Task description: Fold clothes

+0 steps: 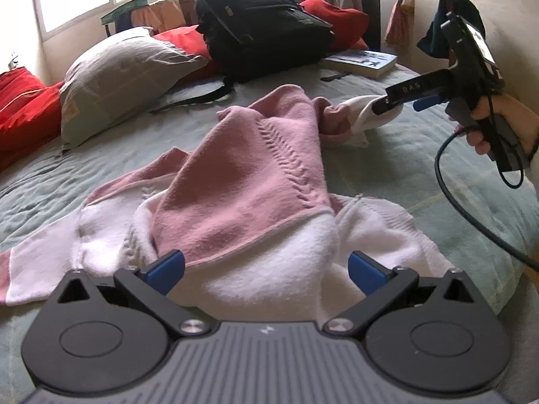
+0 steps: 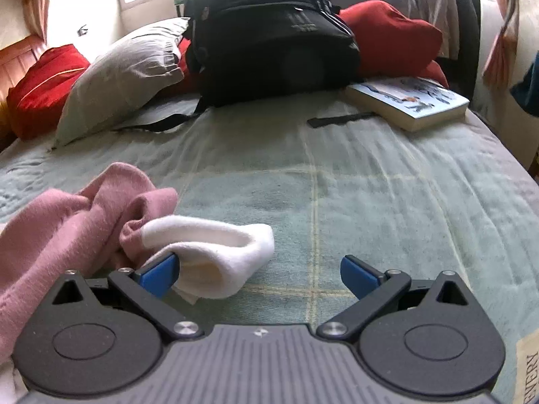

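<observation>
Sweater (image 1: pixel 256 181) in pink and white knit lay in a loose heap on the middle of the bed (image 1: pixel 421 155), toward the near edge, well short of the backpack (image 1: pixel 262 27), the grey pillow (image 1: pixel 118 77) and the book (image 1: pixel 363 62) along the far edge. We judged ourselves partway through arranging it: one pink panel lay turned over the white body, and a sleeve trailed out toward the right edge, ending in a white cuff (image 2: pixel 215 252). Whether that was a fold in progress or a garment being spread flat, the scene did not settle.

Our left gripper (image 1: pixel 266 271) hovered low over the white hem, its jaws spread wide and holding nothing. Our right gripper (image 2: pixel 257 274) was also wide open, with the cuff lying against its left finger but not pinched; seen from the left wrist, its tips sat right at that cuff.

Any next grasp would call for closing on a single layer of an edge, since the knit looked thick, soft and prone to bunching. The fabric was fuzzy, with a ribbed seam line down the pink panel, and creased where it piled up.
</observation>
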`<state>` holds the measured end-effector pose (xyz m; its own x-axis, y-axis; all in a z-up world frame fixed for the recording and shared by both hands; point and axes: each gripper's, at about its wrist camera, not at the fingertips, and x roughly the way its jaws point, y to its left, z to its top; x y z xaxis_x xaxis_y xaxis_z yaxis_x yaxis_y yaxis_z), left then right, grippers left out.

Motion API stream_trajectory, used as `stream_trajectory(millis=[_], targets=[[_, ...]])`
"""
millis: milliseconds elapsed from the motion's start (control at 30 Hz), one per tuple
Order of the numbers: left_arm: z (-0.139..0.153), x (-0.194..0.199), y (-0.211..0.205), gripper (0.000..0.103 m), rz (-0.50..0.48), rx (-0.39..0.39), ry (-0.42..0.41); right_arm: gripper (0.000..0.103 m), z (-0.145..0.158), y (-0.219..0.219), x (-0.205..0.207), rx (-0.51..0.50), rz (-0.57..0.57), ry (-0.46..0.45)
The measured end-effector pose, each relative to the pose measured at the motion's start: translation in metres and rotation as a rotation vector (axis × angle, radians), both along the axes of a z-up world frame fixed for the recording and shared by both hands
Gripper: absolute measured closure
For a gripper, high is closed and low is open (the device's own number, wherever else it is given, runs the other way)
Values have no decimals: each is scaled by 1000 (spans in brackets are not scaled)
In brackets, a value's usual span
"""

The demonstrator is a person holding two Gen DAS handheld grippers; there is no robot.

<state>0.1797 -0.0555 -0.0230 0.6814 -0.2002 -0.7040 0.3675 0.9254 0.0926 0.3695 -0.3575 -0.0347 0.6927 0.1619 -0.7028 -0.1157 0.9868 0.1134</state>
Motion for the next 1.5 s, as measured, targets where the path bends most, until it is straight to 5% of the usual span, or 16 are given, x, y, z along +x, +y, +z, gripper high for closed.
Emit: stream_trajectory(millis=[367,533,667,900,1500], targets=[[0,3,6,1,18,5,2,0,-22,4,-3,-169,-24,-5],[0,3,1,1,-4,-3,10,0,-28,-3,6,-123,-36,40],[3,2,-4,1,-20,7,-9,0,-30,3,10,-187,-35,37],[4,1,-7,1,-19,15,-11,0,-14,-48,18,-152,-214,16],[5,1,-8,1,-3,23,-14,0,2,-135,11,-204,-417,-7]])
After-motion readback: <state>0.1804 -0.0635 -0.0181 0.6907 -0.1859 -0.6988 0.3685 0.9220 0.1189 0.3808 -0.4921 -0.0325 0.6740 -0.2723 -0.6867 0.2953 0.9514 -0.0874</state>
